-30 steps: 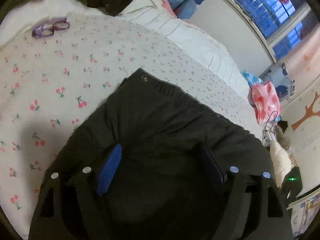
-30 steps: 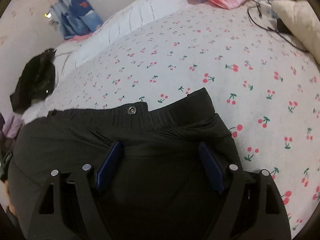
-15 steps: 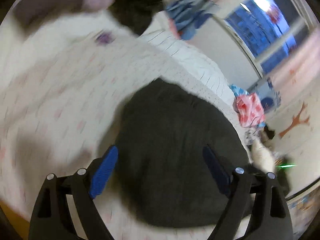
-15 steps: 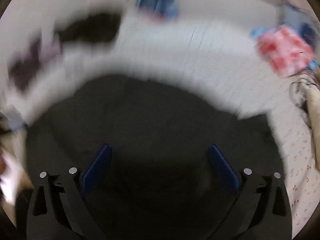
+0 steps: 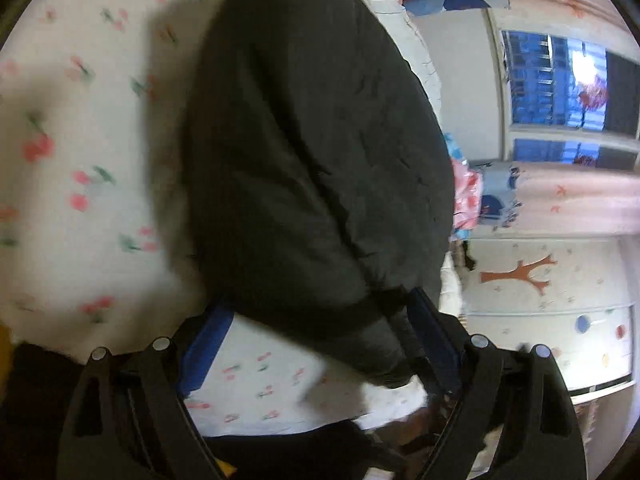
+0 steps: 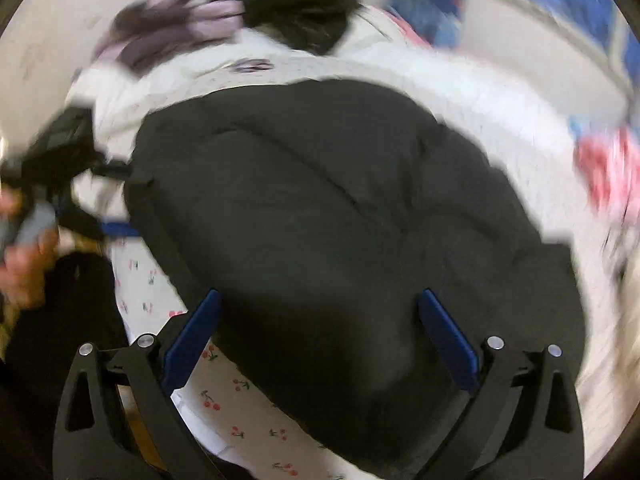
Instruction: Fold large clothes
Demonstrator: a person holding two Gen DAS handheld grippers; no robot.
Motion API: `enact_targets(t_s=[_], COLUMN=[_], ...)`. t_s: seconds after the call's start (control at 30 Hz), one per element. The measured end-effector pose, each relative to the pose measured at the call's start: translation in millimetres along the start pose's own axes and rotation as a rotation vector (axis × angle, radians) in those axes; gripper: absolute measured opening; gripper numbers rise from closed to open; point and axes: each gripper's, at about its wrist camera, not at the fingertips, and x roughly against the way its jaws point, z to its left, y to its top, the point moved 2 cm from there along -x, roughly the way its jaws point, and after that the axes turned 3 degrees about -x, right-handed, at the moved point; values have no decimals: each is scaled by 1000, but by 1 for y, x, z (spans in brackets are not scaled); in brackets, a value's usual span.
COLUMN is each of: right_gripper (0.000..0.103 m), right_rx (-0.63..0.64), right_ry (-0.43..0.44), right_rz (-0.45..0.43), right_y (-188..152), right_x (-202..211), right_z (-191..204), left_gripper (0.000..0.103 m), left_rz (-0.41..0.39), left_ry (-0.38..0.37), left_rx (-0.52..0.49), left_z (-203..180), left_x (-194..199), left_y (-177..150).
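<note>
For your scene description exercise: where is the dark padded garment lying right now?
The dark padded garment lies on the cherry-print bedsheet, filling the middle of both wrist views, ahead of each gripper's open jaws.

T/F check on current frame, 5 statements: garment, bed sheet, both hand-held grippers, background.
1. The dark garment lies on a cherry-print sheet. True.
2. The right hand-held gripper is clamped shut on the garment. False: its fingers stand wide apart, with the fabric lying between them.
3. The left hand-held gripper is open. True: its blue pads are well apart, and a dark garment edge lies against one pad.
4. The garment is bright red. False: it is dark, nearly black.
5. A window shows in the left wrist view. True.
</note>
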Motion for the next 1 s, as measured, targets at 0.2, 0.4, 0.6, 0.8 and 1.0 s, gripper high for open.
enact_targets(t_s=[0.2,0.4,0.6,0.8,1.0], right_gripper=[96,96,96,97,97], right_rx=[-62,-150,-306,-398,-327], right_ry=[55,29,-208,-221,-183], right_rz=[113,-105,-197,28,-107], right_y=[-26,7,77,87,72], right_x=[-26,17,-3,-110,-54], right_z=[-14,-33,-94,-132,-104], left_gripper=[85,87,93,67,52], left_rz=[-224,-202,-257,-269,-288], left_ry=[-27,64,27,40,30], left_rx=[-29,-41,-46,-158,-202], left_z=[-15,-8,-22,-21,-20], left_x=[11,-13,-15,-23,-14], left_y=[19,22,28,25,21])
